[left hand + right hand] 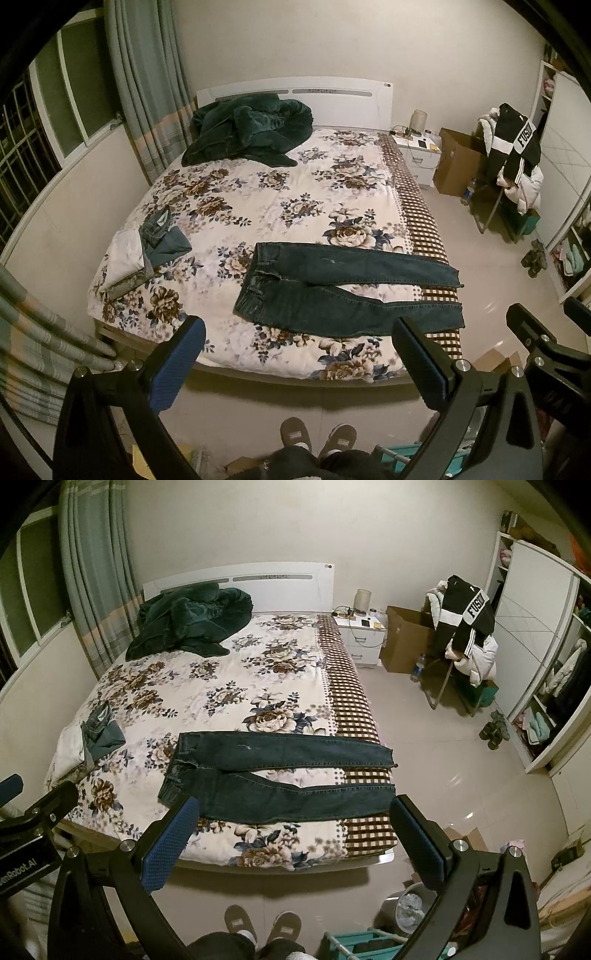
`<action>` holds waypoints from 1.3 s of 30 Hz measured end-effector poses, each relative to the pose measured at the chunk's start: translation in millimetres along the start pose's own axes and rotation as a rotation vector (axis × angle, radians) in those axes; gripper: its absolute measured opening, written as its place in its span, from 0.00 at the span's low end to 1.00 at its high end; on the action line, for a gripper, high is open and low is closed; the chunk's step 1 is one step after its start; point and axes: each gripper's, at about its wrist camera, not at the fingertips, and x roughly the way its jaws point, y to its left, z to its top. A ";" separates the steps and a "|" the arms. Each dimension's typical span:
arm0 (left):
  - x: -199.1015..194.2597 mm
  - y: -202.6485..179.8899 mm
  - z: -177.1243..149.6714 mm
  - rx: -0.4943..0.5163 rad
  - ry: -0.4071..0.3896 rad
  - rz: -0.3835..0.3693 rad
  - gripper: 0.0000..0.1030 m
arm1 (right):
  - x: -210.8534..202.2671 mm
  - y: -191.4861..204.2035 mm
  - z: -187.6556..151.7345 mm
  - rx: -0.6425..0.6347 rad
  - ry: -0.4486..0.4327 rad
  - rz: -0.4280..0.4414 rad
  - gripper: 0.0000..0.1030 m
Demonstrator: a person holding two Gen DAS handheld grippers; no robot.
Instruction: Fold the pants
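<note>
Hidden or unclear: the folded garments (147, 251) at the bed's left edge overlap, so their number cannot be told. The nightstand (364, 637) carries small items too tiny to name. The person appears only as two slippered feet (317, 437) at the bottom edge; the hands on the tools are out of frame.

Count:
- Jeans (343, 288), one pair, dark blue, lying flat near the foot of the bed (258, 199); waistband toward the left, both legs running rightward onto the checked border, splayed slightly apart, hems at the right edge.
- Dark green blanket (247, 131), one, heaped by the headboard.
- Cardboard box (404, 638), one, beside the nightstand.
- Chair (458, 646), one, draped with clothes.

Grippers: two.
- Left gripper (299, 358), held above the floor short of the bed, aimed at the jeans, fingers (177, 369) spread wide, grasping nothing.
- Right gripper (291, 838), alongside it at similar height, likewise spread wide and empty. Neither touches the jeans.
</note>
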 end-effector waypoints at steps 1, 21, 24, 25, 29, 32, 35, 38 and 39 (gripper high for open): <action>-1.1 2.4 0.1 0.000 0.001 0.000 1.00 | 0.1 0.0 -0.2 0.000 -0.001 0.000 1.00; -0.4 -1.0 0.3 0.000 -0.002 0.003 1.00 | -0.1 -3.4 0.2 0.001 -0.002 0.004 1.00; -1.2 0.9 0.5 -0.001 -0.001 0.001 1.00 | 0.1 -3.9 0.1 0.001 -0.003 0.005 1.00; -0.6 -1.0 0.3 -0.001 -0.001 0.002 1.00 | 0.5 -4.8 -0.3 0.001 -0.002 0.006 1.00; -0.9 -1.0 0.2 0.000 -0.001 0.003 1.00 | 0.5 -3.9 0.6 0.002 -0.001 0.006 1.00; -1.7 0.3 -0.2 -0.001 -0.001 0.003 1.00 | 1.8 -5.2 -0.5 0.002 -0.002 0.008 1.00; -1.5 -0.5 -0.4 0.000 -0.001 0.004 1.00 | 1.8 -4.1 0.3 0.000 -0.001 0.008 1.00; -0.8 -1.6 -0.7 0.001 -0.002 0.004 1.00 | 3.3 7.0 3.6 0.000 -0.001 0.009 1.00; -1.5 -0.9 -0.8 0.002 -0.003 0.004 1.00 | 3.5 6.3 3.4 0.001 -0.001 0.010 1.00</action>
